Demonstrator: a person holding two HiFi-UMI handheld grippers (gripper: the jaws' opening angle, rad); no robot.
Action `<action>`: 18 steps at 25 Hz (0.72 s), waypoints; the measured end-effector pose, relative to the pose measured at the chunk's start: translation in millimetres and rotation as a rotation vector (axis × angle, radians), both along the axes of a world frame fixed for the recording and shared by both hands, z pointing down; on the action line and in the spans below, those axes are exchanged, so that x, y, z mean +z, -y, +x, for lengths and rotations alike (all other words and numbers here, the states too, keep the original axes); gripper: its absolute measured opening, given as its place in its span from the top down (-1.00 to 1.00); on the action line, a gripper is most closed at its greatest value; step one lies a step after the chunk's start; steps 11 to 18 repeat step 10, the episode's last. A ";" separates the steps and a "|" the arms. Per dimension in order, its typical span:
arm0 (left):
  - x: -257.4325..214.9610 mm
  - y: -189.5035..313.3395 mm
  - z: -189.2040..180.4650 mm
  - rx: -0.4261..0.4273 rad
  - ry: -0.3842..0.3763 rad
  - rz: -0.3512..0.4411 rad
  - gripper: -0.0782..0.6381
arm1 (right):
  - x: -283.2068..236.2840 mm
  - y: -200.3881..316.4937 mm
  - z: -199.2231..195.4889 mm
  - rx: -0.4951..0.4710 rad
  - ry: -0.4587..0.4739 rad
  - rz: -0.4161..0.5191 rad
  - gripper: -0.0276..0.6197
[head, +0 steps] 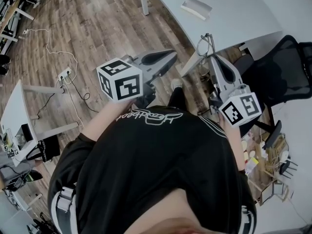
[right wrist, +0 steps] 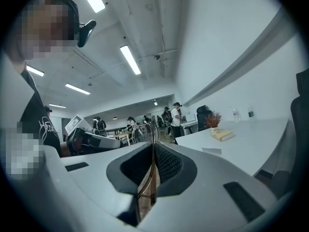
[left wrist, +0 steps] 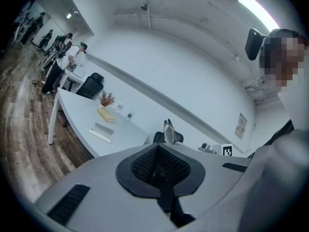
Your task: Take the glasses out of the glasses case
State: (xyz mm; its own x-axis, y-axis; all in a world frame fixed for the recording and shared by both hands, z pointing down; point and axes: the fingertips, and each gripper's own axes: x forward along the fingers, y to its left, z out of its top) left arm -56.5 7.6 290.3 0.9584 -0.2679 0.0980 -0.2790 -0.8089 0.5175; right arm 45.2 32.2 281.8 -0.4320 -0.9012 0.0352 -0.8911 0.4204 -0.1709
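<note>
- Glasses (head: 205,45): out of any case and held in the air at the tip of the right gripper (head: 213,57). In the head view they show against the near edge of the white table (head: 243,13).
- Right gripper, own view (right wrist: 153,146): the jaws are clamped on the glasses (right wrist: 145,129). A thin frame part runs upright between the two ribbed pads (right wrist: 169,163), and the lens rims stand above the jaw tips.
- Left gripper (head: 170,56): held beside the right one and apart from it, pointing toward the table. Its own view (left wrist: 159,151) shows the jaws pressed together with nothing between them.
- Flat pale object (head: 196,8): lies on the table, well apart from both grippers. Whether it is the glasses case cannot be told.
- Book (right wrist: 222,135) and small plant (right wrist: 212,120): both stand farther along the table.
- Black office chair (head: 282,67): just beside the right gripper, at the table's edge.
- Floor (head: 87,23): wood planks.
</note>
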 end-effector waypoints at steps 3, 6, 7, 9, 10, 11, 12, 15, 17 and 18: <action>2.4 -2.1 2.5 0.007 0.002 -0.006 0.76 | 2.2 -2.4 0.5 -0.001 -0.007 -0.003 0.85; 5.2 -4.5 5.6 0.015 0.006 -0.012 0.76 | 3.7 -5.1 0.8 0.001 -0.010 -0.004 0.85; 5.8 -5.4 6.8 0.018 0.007 -0.014 0.76 | 3.9 -5.9 1.0 0.001 -0.010 -0.005 0.85; 6.7 -6.9 9.0 0.022 0.008 -0.017 0.76 | 4.4 -7.5 1.3 -0.001 -0.010 -0.006 0.85; 7.2 -7.7 10.1 0.024 0.009 -0.018 0.76 | 4.8 -8.2 1.4 -0.001 -0.011 -0.008 0.85; 7.2 -7.7 10.1 0.024 0.009 -0.018 0.76 | 4.8 -8.2 1.4 -0.001 -0.011 -0.008 0.85; 7.2 -7.7 10.1 0.024 0.009 -0.018 0.76 | 4.8 -8.2 1.4 -0.001 -0.011 -0.008 0.85; 7.2 -7.7 10.1 0.024 0.009 -0.018 0.76 | 4.8 -8.2 1.4 -0.001 -0.011 -0.008 0.85; 7.2 -7.7 10.1 0.024 0.009 -0.018 0.76 | 4.8 -8.2 1.4 -0.001 -0.011 -0.008 0.85; 7.2 -7.7 10.1 0.024 0.009 -0.018 0.76 | 4.8 -8.2 1.4 -0.001 -0.011 -0.008 0.85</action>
